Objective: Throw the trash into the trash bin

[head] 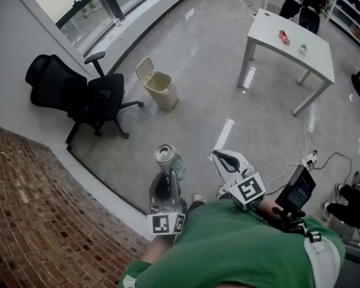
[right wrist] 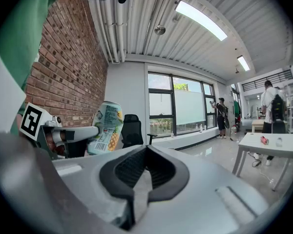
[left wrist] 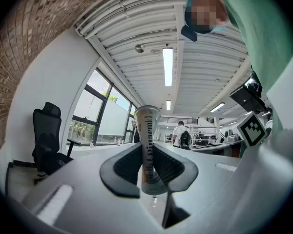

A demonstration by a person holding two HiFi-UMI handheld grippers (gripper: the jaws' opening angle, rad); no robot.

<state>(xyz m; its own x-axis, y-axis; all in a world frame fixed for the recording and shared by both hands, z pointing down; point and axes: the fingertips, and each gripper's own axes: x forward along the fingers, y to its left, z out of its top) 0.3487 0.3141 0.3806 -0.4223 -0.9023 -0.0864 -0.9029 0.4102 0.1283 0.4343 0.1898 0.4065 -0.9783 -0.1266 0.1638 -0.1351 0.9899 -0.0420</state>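
Note:
A green drink can (head: 168, 159) with a silver top is clamped upright in my left gripper (head: 167, 174), held above the floor. In the left gripper view the can (left wrist: 147, 140) stands between the two dark pads, which press on both its sides. My right gripper (head: 223, 158) is just right of it, shut with nothing between its jaws. The right gripper view shows the closed gripper (right wrist: 146, 152) and the can (right wrist: 105, 127) off to the left. A beige trash bin (head: 161, 89) with its lid flipped up stands on the floor farther ahead.
A black office chair (head: 78, 95) stands left of the bin by the window wall. A white table (head: 315, 56) with a red object (head: 284, 37) is at the far right. A brick wall (head: 30, 215) runs at my left. Cables (head: 324, 161) lie on the floor at right.

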